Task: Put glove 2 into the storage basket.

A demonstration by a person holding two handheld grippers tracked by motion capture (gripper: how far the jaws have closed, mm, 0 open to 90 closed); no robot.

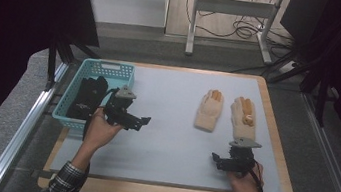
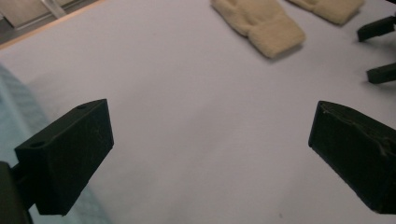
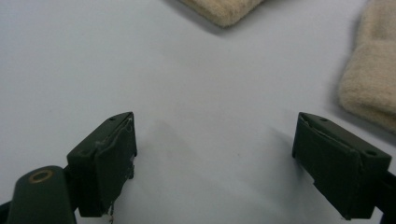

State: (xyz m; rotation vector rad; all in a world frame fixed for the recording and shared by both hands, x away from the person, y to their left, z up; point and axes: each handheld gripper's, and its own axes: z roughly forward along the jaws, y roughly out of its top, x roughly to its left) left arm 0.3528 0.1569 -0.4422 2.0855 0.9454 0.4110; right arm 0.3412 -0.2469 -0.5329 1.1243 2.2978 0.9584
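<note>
Two cream gloves lie side by side on the right half of the grey mat, cuffs toward us and orange-tipped fingers pointing away, so each long axis runs from near edge to far edge. We hold the right gripper just below the cuff of the right glove, near it but not touching; its jaws stand wide apart with nothing between them, and they point leftward across the mat rather than up at the cuff. In the right gripper view that cuff sits ahead and off to the right of the spread jaws, while the edge of the left glove shows at the top.

Our left gripper hangs beside the blue basket, which already carries dark gloves; its jaws are likewise spread and empty, and the left glove lies well apart from it across bare mat, seen ahead in the left gripper view.

We judge the right hand the nearer one: it needs to turn toward the cuff and close across the glove's width, not along its length.
</note>
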